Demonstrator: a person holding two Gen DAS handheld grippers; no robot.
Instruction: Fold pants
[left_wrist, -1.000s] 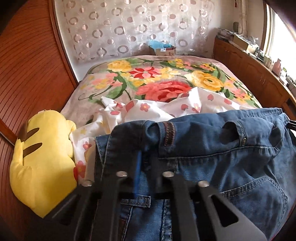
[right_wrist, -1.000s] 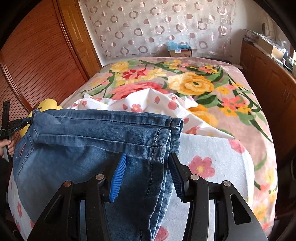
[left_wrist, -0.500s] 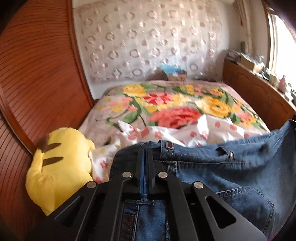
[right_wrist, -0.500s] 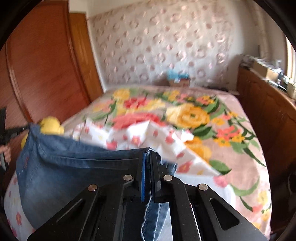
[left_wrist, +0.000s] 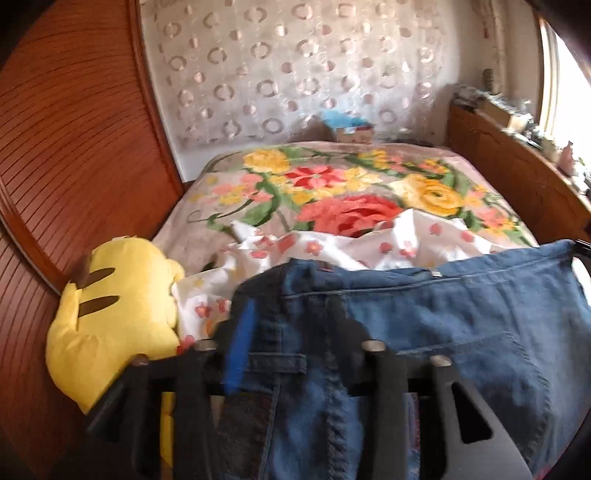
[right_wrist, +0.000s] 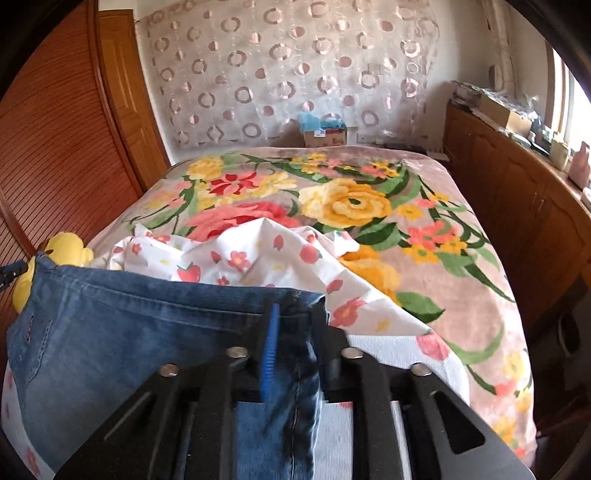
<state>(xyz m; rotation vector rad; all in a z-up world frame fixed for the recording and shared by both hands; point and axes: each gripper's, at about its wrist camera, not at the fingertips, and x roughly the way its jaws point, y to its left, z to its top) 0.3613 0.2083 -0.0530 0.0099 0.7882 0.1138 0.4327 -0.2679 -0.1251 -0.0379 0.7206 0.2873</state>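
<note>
Left wrist view: the left gripper (left_wrist: 288, 332), clamped half a second ago, is now parted around the jeans (left_wrist: 461, 332) on the bed (left_wrist: 332, 192); right wrist view: the right gripper (right_wrist: 293, 343) is likewise released; the fold is judged laid.

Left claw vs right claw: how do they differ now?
The left claw has its fingers wide apart; the right claw shows a narrower gap. The left claw sits at the end of the jeans near the yellow plush; the right claw sits at the other end, over the white sheet. Both have denim between their fingers.
</note>
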